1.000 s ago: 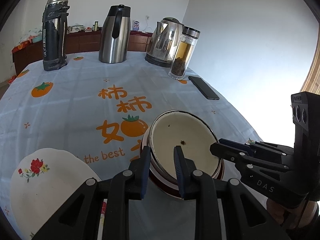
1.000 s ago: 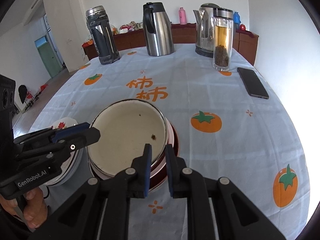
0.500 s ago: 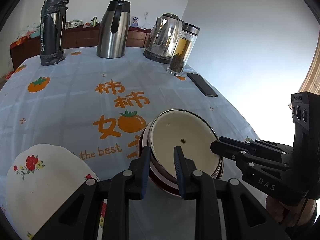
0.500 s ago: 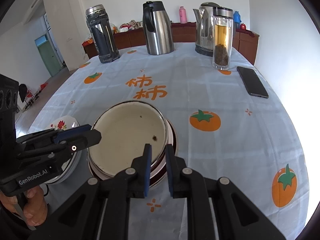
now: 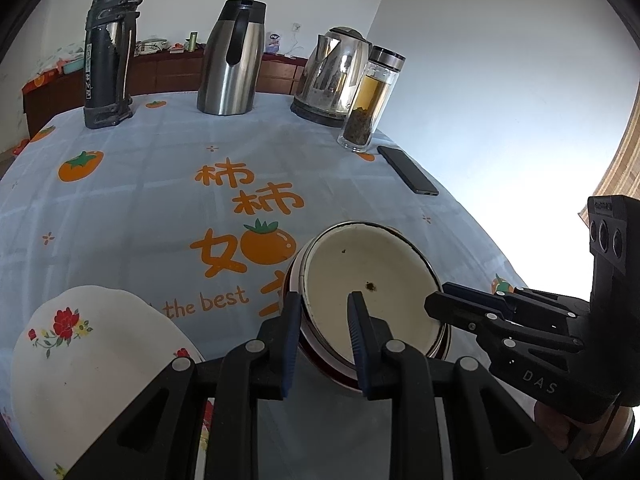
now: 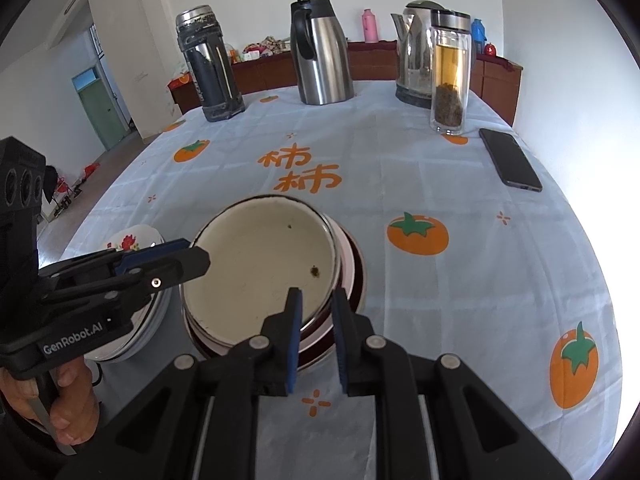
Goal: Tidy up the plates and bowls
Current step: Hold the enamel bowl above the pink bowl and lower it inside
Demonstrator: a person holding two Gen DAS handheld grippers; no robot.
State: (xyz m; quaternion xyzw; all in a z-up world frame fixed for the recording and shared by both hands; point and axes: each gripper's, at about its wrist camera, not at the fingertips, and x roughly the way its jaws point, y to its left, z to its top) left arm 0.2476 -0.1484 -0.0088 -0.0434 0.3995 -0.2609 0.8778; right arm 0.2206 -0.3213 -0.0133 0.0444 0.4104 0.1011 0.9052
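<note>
A cream enamel bowl (image 5: 372, 264) (image 6: 256, 264) with a dark rim sits nested in a dark red bowl (image 6: 358, 276) on the persimmon-print tablecloth. My left gripper (image 5: 323, 308) is shut on the stack's near-left rim, one finger outside and one inside. Seen from the right wrist, the left gripper (image 6: 196, 258) reaches in from the left. My right gripper (image 6: 317, 308) straddles and pinches the near-right rim; from the left wrist the right gripper (image 5: 434, 308) shows at the bowl's right edge. A white plate with red flowers (image 5: 92, 360) (image 6: 128, 240) lies left of the stack.
Along the table's far side stand a dark thermos (image 5: 108, 60), a steel jug (image 5: 234, 56), an electric kettle (image 5: 332, 76) and a glass tea bottle (image 5: 372, 100). A black phone (image 5: 408, 170) lies near the right edge. A wooden sideboard runs behind.
Both grippers keep their places on the bowl's rim and the stack stays between them. The view from the left wrist has shifted only slightly.
</note>
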